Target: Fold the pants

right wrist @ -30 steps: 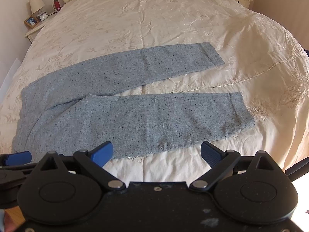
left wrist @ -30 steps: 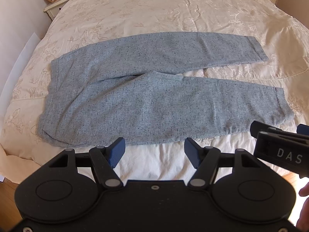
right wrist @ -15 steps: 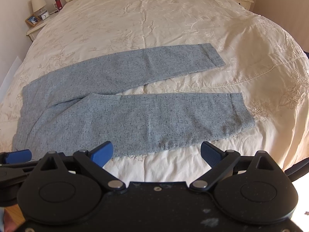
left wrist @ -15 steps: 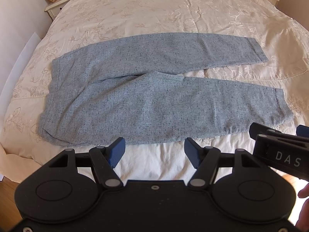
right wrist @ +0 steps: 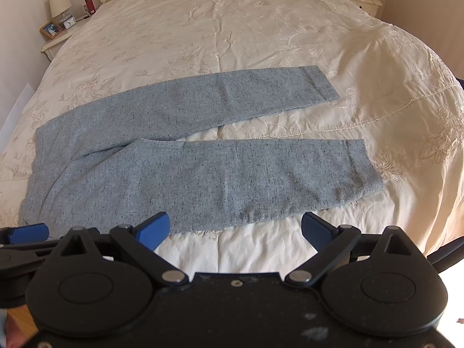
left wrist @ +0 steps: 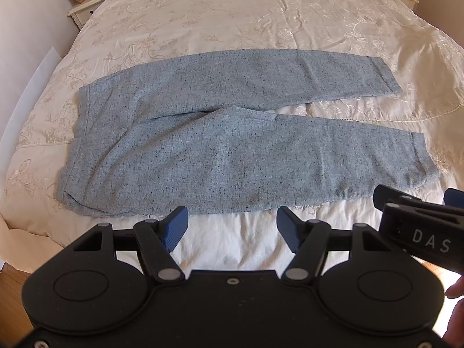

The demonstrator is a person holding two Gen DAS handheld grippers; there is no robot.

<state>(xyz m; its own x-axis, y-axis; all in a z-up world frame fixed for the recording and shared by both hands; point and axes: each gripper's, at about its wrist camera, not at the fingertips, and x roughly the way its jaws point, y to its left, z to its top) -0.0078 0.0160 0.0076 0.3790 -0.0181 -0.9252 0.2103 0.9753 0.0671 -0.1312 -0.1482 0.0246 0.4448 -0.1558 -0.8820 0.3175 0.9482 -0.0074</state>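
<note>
Grey-blue speckled pants (left wrist: 220,145) lie flat on the cream bedspread (left wrist: 261,14), waistband to the left, both legs spread apart and pointing right. They also show in the right wrist view (right wrist: 188,171). My left gripper (left wrist: 232,227) is open and empty, hovering just short of the near edge of the near leg. My right gripper (right wrist: 235,229) is open and empty, also just short of that near edge, further toward the hem. The right gripper also shows at the right edge of the left wrist view (left wrist: 417,226).
A nightstand (right wrist: 55,43) with a lamp, a clock and a photo frame stands at the far left of the bed. A second nightstand (right wrist: 362,0) stands at the far right. Wooden floor (left wrist: 11,278) shows at the bed's near left corner.
Both grippers have drifted very slightly; the pants lie as before and both grippers stay open.
</note>
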